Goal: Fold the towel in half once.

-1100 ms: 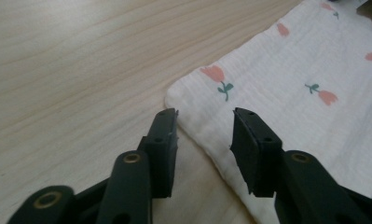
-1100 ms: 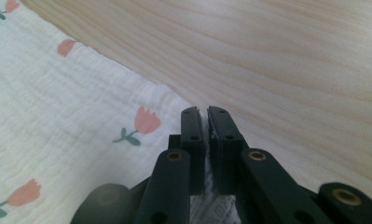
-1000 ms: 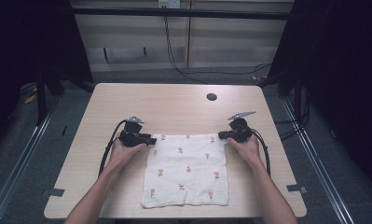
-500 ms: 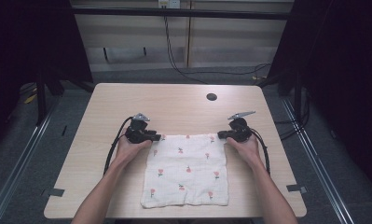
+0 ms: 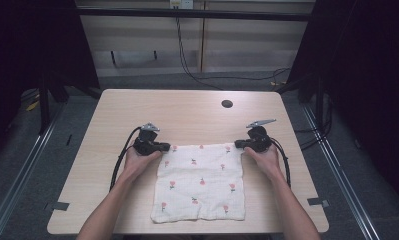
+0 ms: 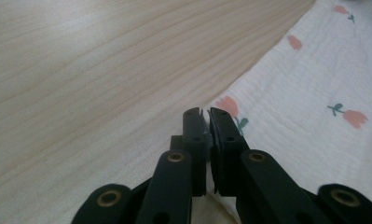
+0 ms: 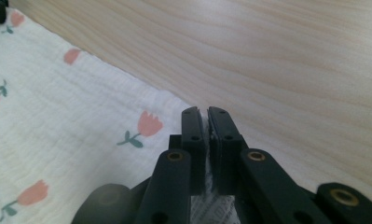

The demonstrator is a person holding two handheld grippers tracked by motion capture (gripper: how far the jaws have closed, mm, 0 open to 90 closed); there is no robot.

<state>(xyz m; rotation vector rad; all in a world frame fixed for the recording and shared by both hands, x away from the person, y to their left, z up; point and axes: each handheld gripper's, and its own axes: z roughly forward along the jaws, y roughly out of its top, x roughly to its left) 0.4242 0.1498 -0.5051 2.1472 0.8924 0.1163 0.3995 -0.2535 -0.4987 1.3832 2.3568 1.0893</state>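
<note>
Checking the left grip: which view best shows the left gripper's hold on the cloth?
Left gripper view: the left gripper has its jaws shut on the cloth corner, white fabric between them. The high view shows it tiny at the far left corner; the right gripper view barely catches it.

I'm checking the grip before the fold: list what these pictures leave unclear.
- Left gripper view: the black jaws cover the pinched corner of the white tulip-print cloth.
- Right gripper view: the same, its corner hidden between the jaws.
- High view: the dark round spot on the wooden table is too small to identify.
</note>
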